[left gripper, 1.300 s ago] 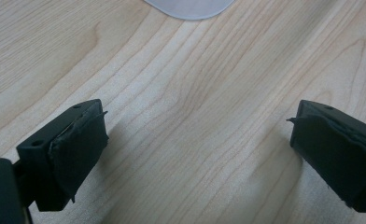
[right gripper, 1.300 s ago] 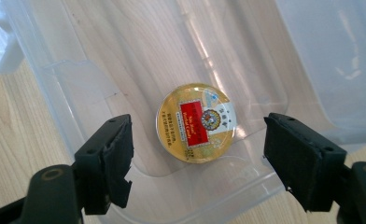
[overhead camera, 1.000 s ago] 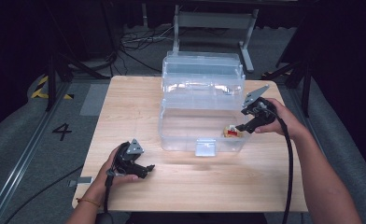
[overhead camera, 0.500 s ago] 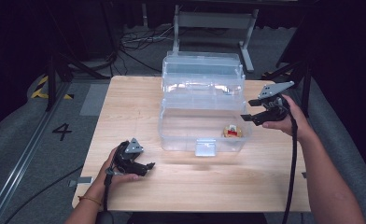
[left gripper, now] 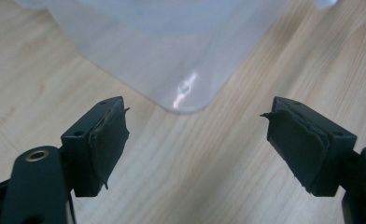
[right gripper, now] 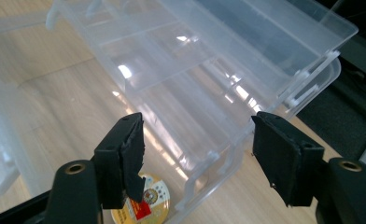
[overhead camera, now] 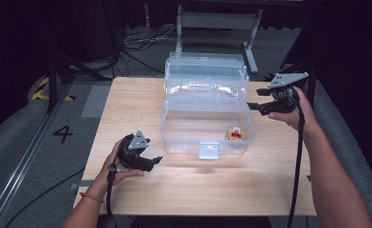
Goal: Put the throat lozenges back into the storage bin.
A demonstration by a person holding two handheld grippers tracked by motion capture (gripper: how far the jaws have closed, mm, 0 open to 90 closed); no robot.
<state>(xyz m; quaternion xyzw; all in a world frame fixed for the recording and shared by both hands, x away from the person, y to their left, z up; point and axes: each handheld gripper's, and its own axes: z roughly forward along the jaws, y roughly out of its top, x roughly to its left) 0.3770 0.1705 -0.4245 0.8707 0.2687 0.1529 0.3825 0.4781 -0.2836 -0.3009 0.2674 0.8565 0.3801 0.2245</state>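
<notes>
On wood table (overhead camera: 127, 95), clear box (overhead camera: 205, 109).

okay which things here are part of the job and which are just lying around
Part of the job: clear plastic box, open; small round tin inside it; left gripper and right gripper, both open.

Just lying about: cables on the floor; metal stand behind the table.

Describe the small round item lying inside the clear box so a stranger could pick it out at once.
Start at the wooden table and find the large clear plastic box standing open in its middle. Look into the lower bin, at the near corner on the side of the right gripper. There lies a small round tin, yellow-gold with a red label, the one coloured thing in the box.
</notes>
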